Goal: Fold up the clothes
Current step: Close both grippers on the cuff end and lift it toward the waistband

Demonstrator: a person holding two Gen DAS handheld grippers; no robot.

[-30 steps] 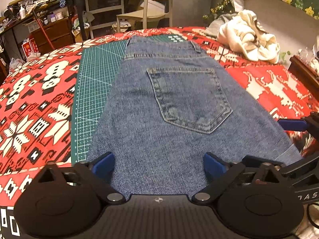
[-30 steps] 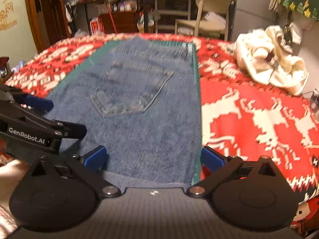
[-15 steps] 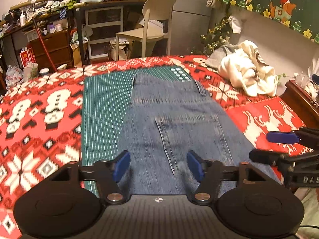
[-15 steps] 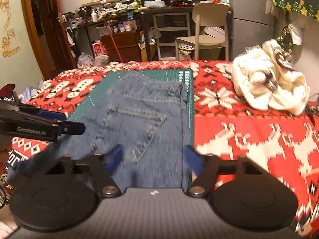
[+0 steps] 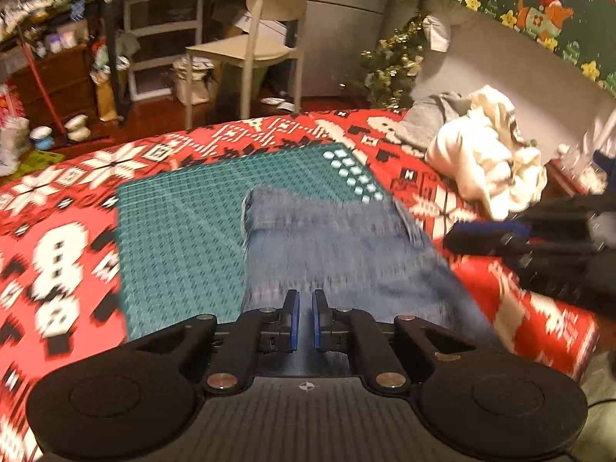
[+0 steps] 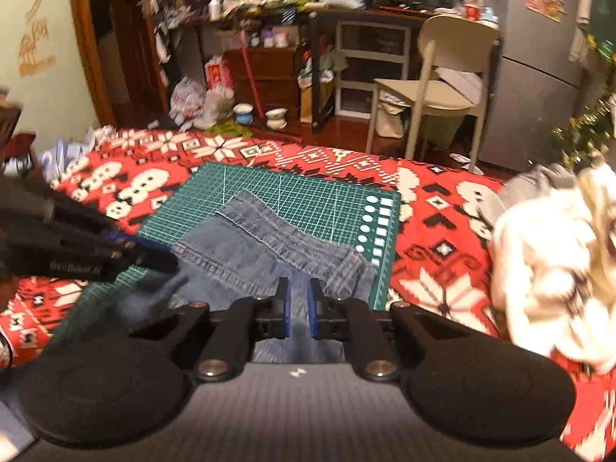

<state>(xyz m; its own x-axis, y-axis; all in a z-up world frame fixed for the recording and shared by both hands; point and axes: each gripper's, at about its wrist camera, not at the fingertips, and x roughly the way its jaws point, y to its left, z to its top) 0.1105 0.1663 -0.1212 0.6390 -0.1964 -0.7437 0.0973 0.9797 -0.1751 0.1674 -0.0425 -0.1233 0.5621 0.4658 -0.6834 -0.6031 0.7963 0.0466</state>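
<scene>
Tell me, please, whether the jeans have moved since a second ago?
Yes. The jeans now cover less of the fixed green mat; their near end is lifted toward the waistband.

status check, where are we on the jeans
Left gripper shut on jeans; right gripper closing on the same denim. Jeans on green mat. White clothes pile off right, clear.

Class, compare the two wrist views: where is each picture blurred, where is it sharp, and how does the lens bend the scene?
Left wrist view: jeans and red blanket smeared by motion blur, left gripper sharp. Right wrist view: jeans and green mat crisper, white clothes blurred. Both: warm, dim light; fisheye curves the edges.
</scene>
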